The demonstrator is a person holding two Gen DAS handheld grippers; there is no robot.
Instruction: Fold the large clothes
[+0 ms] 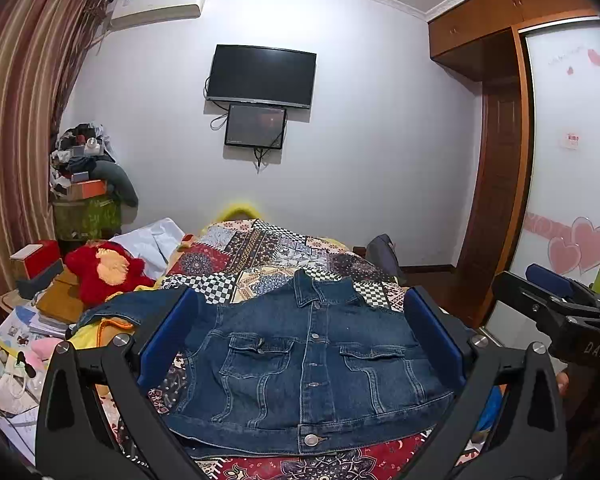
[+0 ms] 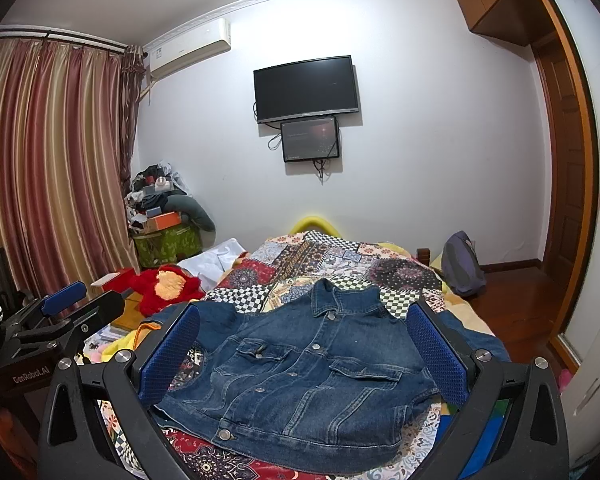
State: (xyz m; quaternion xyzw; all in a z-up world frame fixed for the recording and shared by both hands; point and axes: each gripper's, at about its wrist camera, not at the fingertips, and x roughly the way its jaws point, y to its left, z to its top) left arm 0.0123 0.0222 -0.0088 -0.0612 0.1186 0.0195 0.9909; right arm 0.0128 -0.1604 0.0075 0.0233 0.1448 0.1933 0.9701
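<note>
A dark blue denim jacket [image 1: 312,364] lies front up and buttoned on the patchwork bedspread [image 1: 260,248], collar pointing away from me. One sleeve trails off to the left. My left gripper [image 1: 300,344] hovers above the jacket's near half, open, its blue pads wide apart with nothing between them. In the right wrist view the same jacket [image 2: 312,368] lies spread below my right gripper [image 2: 304,356], which is open too and holds nothing. The right gripper [image 1: 556,304] also shows at the right edge of the left wrist view. The left gripper [image 2: 60,312] appears at the left of the right wrist view.
A red plush toy [image 1: 108,272] and white cloth lie at the bed's left side. Boxes, books and bags [image 1: 28,320] crowd the floor on the left. A grey backpack [image 2: 460,264] leans by the bed's far right corner. A wooden wardrobe [image 1: 500,160] stands to the right.
</note>
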